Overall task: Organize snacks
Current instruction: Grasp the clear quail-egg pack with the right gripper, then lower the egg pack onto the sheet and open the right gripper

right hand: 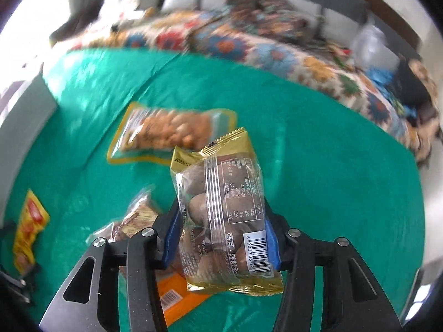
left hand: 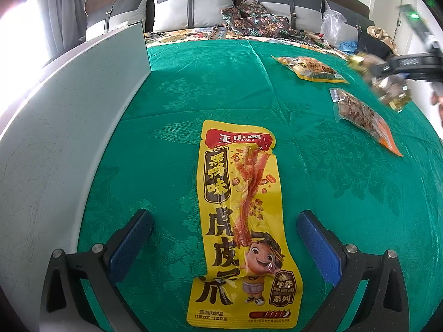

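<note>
A long yellow snack packet [left hand: 241,221] lies on the green cloth [left hand: 171,105], between the fingers of my open left gripper [left hand: 224,235]. My right gripper [right hand: 221,235] is shut on a gold and clear packet of chestnuts [right hand: 221,215], held above the cloth; it shows blurred at the right of the left wrist view [left hand: 379,80]. A peanut packet [left hand: 310,67] [right hand: 169,135] and a brown and orange packet [left hand: 362,116] [right hand: 133,221] lie flat on the cloth. The yellow packet shows at the left of the right wrist view [right hand: 27,229].
A grey-white box wall [left hand: 69,127] stands along the left side of the cloth. Behind the cloth are a patterned blanket [right hand: 277,49], grey pillows [left hand: 193,5], a clear plastic bag [left hand: 332,25] and dark clutter [left hand: 376,41].
</note>
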